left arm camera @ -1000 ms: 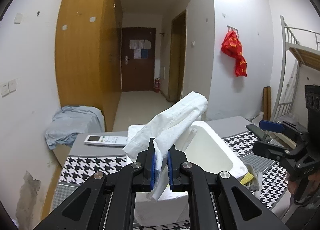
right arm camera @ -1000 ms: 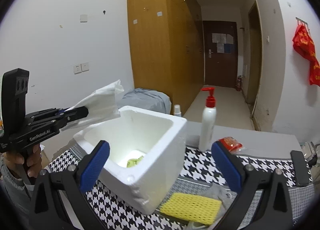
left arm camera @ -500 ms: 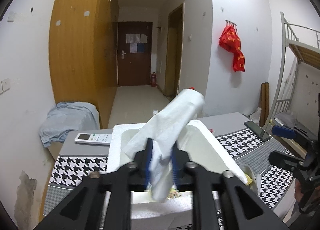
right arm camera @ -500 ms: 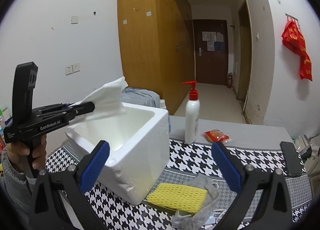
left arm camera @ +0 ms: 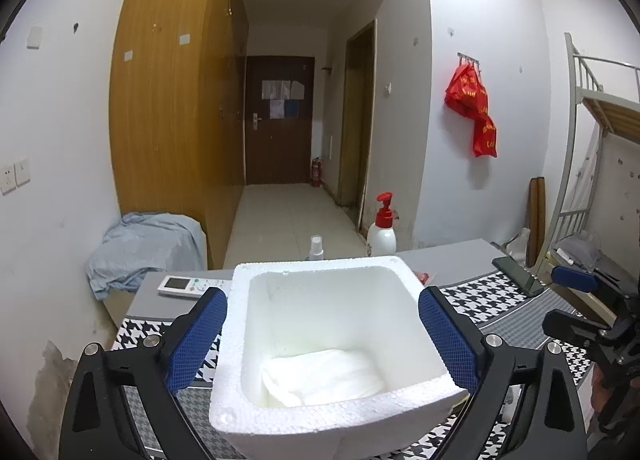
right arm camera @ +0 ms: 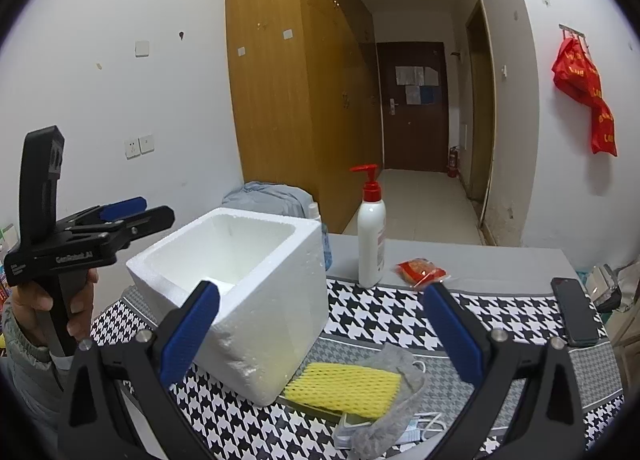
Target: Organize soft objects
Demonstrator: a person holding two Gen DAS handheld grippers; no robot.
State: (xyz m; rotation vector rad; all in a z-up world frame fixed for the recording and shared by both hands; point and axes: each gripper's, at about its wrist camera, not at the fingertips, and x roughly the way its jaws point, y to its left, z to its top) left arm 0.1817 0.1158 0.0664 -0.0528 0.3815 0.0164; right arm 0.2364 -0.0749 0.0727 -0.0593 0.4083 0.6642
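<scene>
A white foam box (left arm camera: 328, 344) stands on the houndstooth table; it also shows in the right wrist view (right arm camera: 248, 292). A white soft cloth (left arm camera: 320, 378) lies inside it at the bottom. My left gripper (left arm camera: 320, 340) is open and empty, its jaws spread on either side of the box above it; it also shows at the left in the right wrist view (right arm camera: 132, 212). My right gripper (right arm camera: 320, 332) is open and empty, above a yellow mesh sponge (right arm camera: 346, 384) and a grey crumpled plastic piece (right arm camera: 392, 364) lying right of the box.
A white pump bottle with red top (right arm camera: 371, 232), a red snack packet (right arm camera: 420, 270) and a dark phone (right arm camera: 574, 310) lie on the table. A white remote (left arm camera: 192, 286) lies behind the box. A blue cloth heap (left arm camera: 148, 248) sits beyond the table.
My left gripper opened and let go of the white cloth, which dropped into the foam box. The right gripper stayed open and shifted slightly.
</scene>
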